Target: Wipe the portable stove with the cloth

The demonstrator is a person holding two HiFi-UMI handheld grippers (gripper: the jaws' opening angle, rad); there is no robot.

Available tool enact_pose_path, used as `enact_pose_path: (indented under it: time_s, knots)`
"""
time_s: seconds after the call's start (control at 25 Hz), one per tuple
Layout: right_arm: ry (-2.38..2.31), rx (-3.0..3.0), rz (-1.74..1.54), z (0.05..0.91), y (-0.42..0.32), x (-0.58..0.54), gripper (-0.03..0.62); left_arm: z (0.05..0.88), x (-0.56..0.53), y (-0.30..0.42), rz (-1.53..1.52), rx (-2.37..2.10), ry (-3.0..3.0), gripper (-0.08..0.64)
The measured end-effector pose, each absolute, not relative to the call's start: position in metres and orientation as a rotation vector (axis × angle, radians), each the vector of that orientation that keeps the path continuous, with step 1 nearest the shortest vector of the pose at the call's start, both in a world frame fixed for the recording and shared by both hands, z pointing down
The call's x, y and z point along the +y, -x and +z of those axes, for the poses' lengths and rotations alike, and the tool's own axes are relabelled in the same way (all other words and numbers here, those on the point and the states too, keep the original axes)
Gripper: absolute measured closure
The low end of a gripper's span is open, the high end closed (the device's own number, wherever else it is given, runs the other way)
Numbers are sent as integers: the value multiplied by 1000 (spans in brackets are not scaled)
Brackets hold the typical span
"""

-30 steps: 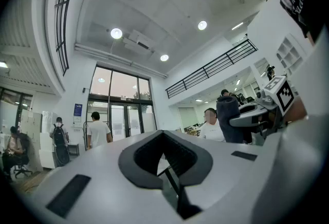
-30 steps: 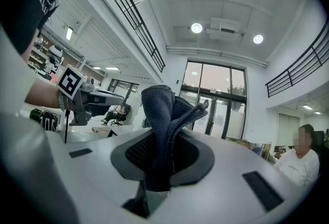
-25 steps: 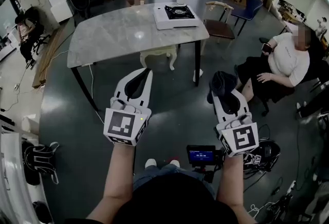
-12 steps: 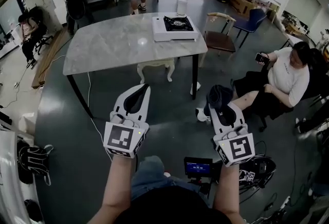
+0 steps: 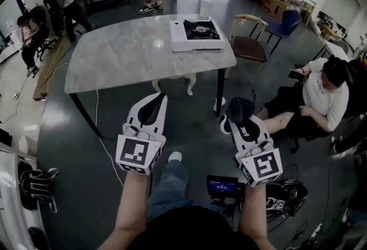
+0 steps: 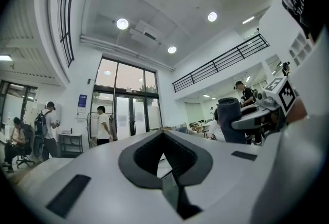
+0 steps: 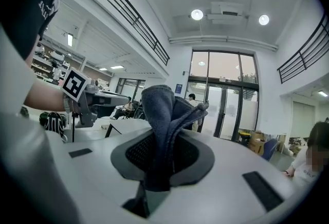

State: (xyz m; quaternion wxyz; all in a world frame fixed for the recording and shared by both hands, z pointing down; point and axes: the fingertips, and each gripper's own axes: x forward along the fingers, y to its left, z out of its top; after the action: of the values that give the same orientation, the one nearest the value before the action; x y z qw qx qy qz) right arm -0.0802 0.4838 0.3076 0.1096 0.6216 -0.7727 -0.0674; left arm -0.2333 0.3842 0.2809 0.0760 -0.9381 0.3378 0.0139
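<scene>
A white portable stove (image 5: 196,34) with a black burner sits at the far right end of a grey marble table (image 5: 126,54). My right gripper (image 5: 241,117) is shut on a dark blue cloth (image 5: 239,109), which sticks up bunched between the jaws in the right gripper view, cloth (image 7: 164,125). My left gripper (image 5: 156,100) is shut with nothing in it; its jaws meet at the tips in the left gripper view (image 6: 163,133). Both grippers hang over the floor, well short of the table's near edge.
A white cylinder (image 5: 205,8) stands behind the stove. A wooden chair (image 5: 250,39) and a blue chair (image 5: 282,22) stand right of the table. A seated person (image 5: 314,97) is at right, others stand at the back. A small screen (image 5: 223,187) sits low between my arms.
The table and stove sit slightly nearer and lower in the head view than a second ago. Both grippers keep their hold and posture. People in the background have shifted.
</scene>
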Motion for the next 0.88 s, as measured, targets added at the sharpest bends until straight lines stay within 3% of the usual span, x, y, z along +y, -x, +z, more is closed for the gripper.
enact_pose_path:
  time_s: [0.88]
  knots:
    - [-1893, -2167, -186, 297, 22, 243, 516, 273, 126, 170, 76, 940, 2848, 552]
